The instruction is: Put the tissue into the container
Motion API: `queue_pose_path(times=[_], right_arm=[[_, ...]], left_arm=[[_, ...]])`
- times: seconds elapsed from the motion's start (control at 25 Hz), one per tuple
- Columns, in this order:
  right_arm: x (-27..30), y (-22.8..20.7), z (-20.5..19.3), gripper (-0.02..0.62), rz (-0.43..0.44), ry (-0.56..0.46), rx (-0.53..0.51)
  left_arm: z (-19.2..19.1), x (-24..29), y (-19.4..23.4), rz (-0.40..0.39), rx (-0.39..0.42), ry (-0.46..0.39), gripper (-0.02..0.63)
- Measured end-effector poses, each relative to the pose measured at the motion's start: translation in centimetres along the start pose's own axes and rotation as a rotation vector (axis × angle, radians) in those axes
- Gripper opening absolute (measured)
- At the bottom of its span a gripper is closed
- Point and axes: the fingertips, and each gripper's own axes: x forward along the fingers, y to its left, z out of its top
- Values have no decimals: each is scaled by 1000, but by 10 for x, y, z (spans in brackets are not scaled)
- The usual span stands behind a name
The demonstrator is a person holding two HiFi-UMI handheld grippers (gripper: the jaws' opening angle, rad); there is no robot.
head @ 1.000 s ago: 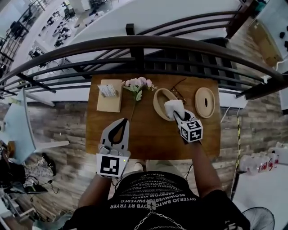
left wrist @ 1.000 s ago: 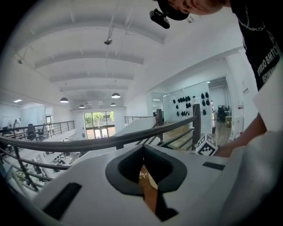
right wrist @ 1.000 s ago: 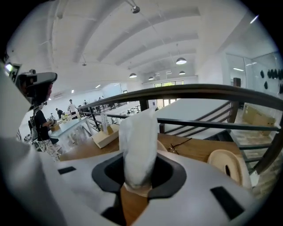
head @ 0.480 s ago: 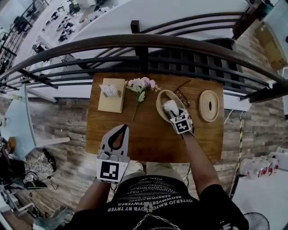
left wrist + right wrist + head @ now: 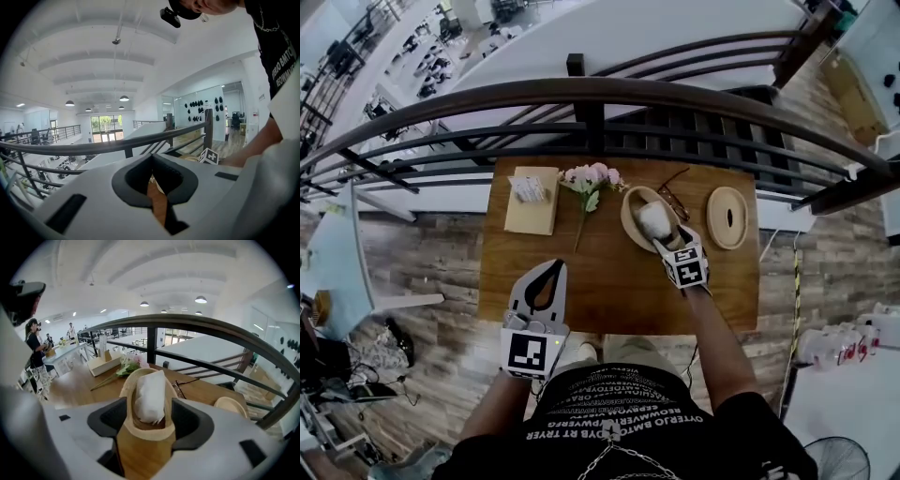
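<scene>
Right gripper view: the tissue [image 5: 150,394], a white crumpled wad, lies inside the oval wooden container [image 5: 144,431]. The right gripper [image 5: 150,404] has its jaws wide apart; the left gripper [image 5: 153,177] has its jaws closed, empty.

Table [image 5: 609,277] with container [image 5: 628,221], lid [image 5: 727,217], flower [image 5: 589,178], box [image 5: 530,202]

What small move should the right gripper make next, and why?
Probably draw the right gripper back and up, away from the container: its jaws stand apart, and the tissue already lies inside, ungripped.
</scene>
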Motion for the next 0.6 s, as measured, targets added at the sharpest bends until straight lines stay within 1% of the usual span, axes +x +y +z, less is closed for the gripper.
queue_pose_path(times=[0.04,0.08,0.12,0.24,0.36,0.48,0.6], right_arm=[[-12,0,2,278,-8,-25,27],[-26,1,5,215,-15,-57,53],[-40,2,9,172,-22,-93,73],[-86,11,30,23,-44,-216,92],[-136,24,53,15,-78,-334,62],[-180,38,67,15,-110,-403,31],[-221,51,72,14,-122,-459,43]], left_arm=[[1,-2,-1,-5,-2,-6,26],[2,-4,-3,-11,-3,-14,26],[3,-6,-5,-18,-4,-22,26],[14,-14,-10,-34,-9,-60,26],[23,-22,-15,-52,-7,-84,26],[30,-32,-19,-65,-5,-111,26],[27,-43,-24,-94,-16,-117,26]])
